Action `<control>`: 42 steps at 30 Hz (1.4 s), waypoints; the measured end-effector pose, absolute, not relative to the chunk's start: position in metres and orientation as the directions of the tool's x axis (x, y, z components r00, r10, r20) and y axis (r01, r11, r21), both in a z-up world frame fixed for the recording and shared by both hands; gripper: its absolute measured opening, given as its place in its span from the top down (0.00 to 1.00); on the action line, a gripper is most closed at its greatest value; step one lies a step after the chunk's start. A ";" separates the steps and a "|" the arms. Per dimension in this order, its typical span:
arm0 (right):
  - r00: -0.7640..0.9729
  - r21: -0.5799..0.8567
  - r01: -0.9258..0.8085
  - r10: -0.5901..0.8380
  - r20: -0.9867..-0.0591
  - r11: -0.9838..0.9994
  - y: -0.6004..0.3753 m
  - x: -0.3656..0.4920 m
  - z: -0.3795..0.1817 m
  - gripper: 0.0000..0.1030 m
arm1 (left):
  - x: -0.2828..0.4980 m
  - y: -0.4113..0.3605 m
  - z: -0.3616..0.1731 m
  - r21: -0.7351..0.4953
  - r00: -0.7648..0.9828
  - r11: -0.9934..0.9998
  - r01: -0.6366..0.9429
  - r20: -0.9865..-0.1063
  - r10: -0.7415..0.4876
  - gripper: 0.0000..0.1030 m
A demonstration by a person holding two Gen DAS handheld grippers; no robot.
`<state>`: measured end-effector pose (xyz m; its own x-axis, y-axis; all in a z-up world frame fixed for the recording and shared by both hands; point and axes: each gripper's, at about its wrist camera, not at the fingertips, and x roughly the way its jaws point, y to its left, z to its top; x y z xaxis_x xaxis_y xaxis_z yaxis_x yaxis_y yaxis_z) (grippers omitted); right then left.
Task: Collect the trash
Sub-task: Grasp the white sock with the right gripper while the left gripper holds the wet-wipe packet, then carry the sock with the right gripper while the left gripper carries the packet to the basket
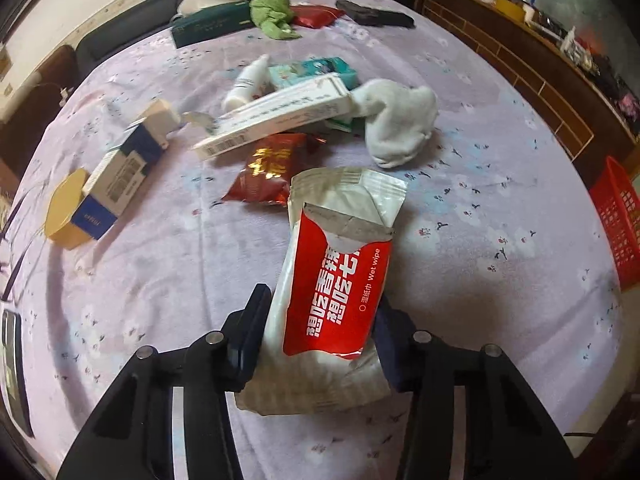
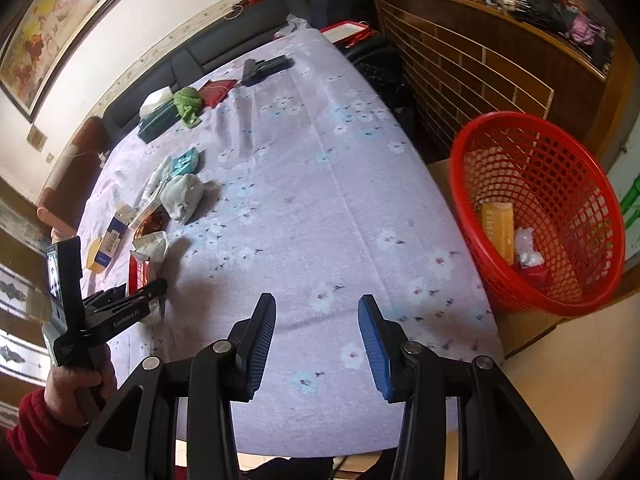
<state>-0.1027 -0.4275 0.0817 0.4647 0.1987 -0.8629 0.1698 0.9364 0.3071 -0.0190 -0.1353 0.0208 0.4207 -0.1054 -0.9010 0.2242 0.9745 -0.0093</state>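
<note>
Left wrist view: left gripper (image 1: 320, 328) fingers clamp the wet-wipe packet (image 1: 336, 280); right gripper (image 2: 317, 344) fingers gape, holding nothing.

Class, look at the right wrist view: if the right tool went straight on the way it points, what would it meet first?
The right tool is open and empty. It seems aimed across bare tablecloth, so the cloth likely comes first. The sock lies left of that line and the basket right; depth is unclear.
</note>
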 end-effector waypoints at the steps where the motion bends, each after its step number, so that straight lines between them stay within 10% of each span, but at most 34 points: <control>1: 0.464 0.310 0.155 0.207 -0.861 0.938 -0.424 -0.099 0.082 0.55 | -0.021 -0.131 0.023 -0.012 0.425 0.976 0.217 -0.899 -0.106 0.54; 25: 0.397 0.188 -0.249 0.277 -0.875 0.950 -0.255 0.088 0.035 0.35 | -0.069 -0.059 0.059 0.016 0.464 0.993 0.118 -0.885 -0.041 0.54; 28: 0.376 0.189 -0.241 0.271 -0.886 0.952 -0.252 0.095 0.024 0.66 | -0.069 -0.058 0.060 0.021 0.470 0.992 0.122 -0.882 -0.039 0.54; 31: 0.389 0.217 -0.208 0.284 -0.877 0.954 -0.260 0.087 0.027 0.74 | -0.065 -0.061 0.062 0.020 0.477 0.992 0.126 -0.878 -0.043 0.54; 42: 0.429 0.260 -0.089 0.273 -0.861 0.961 -0.297 -0.006 0.043 0.75 | -0.055 -0.105 0.059 0.020 0.483 0.980 0.198 -0.872 -0.079 0.54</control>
<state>-0.0061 -0.2971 0.0431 0.4293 0.2729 -0.8609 -0.0890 0.9614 0.2604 -0.0553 -0.1046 0.0586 0.4834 -0.0794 -0.8718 0.1978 0.9800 0.0204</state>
